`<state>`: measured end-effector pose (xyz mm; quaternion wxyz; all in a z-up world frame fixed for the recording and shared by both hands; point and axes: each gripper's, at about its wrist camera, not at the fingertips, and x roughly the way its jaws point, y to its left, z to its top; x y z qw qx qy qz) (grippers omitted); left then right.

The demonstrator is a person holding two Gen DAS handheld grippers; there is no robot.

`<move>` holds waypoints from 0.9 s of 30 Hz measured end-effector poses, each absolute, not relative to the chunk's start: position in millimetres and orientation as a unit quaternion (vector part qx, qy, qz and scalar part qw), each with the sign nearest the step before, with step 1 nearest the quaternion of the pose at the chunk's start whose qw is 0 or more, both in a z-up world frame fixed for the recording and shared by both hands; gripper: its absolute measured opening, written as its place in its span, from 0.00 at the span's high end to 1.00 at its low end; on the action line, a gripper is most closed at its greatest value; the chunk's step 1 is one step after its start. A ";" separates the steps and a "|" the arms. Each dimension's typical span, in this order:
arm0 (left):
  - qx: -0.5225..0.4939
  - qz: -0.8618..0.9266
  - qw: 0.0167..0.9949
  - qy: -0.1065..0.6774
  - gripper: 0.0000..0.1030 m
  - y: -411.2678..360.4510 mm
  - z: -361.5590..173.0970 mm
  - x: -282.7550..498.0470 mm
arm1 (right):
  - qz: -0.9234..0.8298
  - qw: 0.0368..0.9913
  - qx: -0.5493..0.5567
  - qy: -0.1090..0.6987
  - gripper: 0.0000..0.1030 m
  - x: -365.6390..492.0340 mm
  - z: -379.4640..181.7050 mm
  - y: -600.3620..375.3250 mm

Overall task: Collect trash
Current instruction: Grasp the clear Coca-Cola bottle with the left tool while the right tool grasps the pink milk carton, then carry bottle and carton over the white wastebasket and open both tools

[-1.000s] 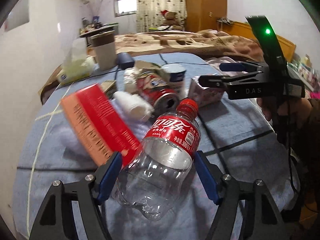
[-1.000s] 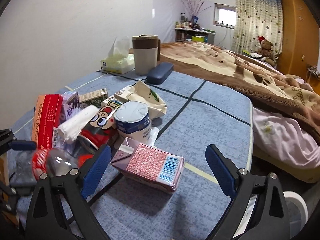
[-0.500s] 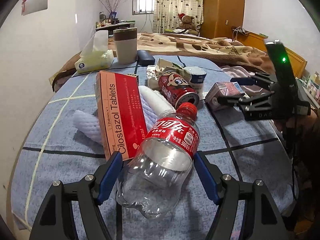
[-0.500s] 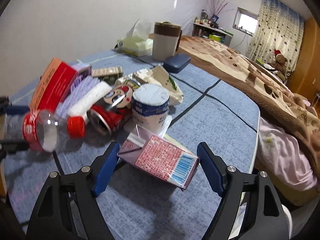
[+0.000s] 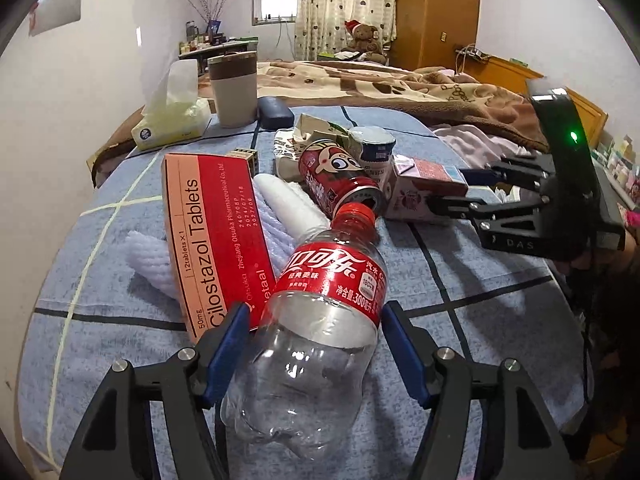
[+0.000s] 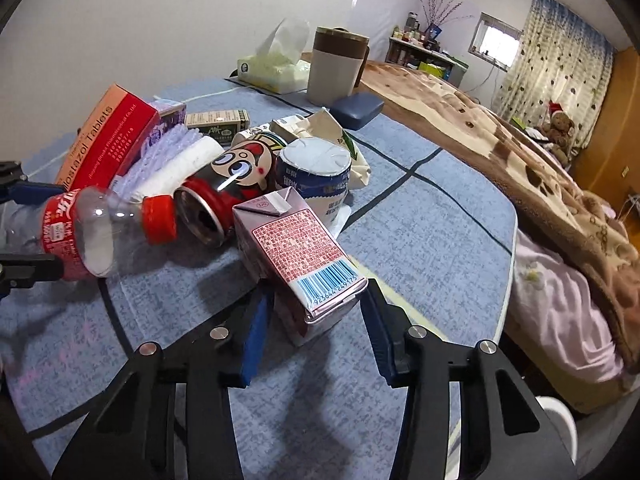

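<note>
Left gripper (image 5: 312, 344): I am closing its jaws on the clear cola bottle (image 5: 320, 320); both blue pads sit against the bottle's sides.
Right gripper (image 6: 316, 320): I am closing it around the pink drink carton (image 6: 296, 252); one pad touches, the other stands just beside.
Beyond my grippers: red can (image 5: 340, 184), white cup (image 6: 314, 172), red tablet box (image 5: 216, 240).
Surface: blue bed cover (image 6: 400, 240).

Right gripper (image 6: 312, 320) closing around pink drink carton (image 6: 298, 256) lying on blue bedspread (image 6: 420, 240); pads flanking its barcode end. At ten o'clock, empty cola bottle (image 6: 100, 232) sitting between left gripper's fingers (image 6: 28, 192). Red can (image 6: 224, 188) and yogurt cup (image 6: 316, 176) lying at twelve.
</note>
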<state>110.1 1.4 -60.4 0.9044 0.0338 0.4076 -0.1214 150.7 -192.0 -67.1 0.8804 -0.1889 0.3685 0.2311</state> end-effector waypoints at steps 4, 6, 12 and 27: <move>0.022 -0.126 0.902 0.411 0.38 2.5 -59.9 111.3 | 0.224 0.886 -0.163 0.371 0.56 142.1 -67.1 -196.4; 0.032 -0.124 0.903 0.410 0.38 -0.6 -59.3 110.9 | 0.219 0.892 -0.143 0.369 0.56 134.7 -66.6 -200.7; 0.029 -0.120 0.904 0.409 0.38 -4.6 -63.2 116.5 | 0.192 0.903 -0.097 0.372 0.56 123.8 -68.3 -213.2; 0.019 -0.130 0.918 0.374 0.39 -13.0 -45.7 95.1 | 0.156 0.930 -0.018 0.334 0.66 92.3 -55.4 -232.2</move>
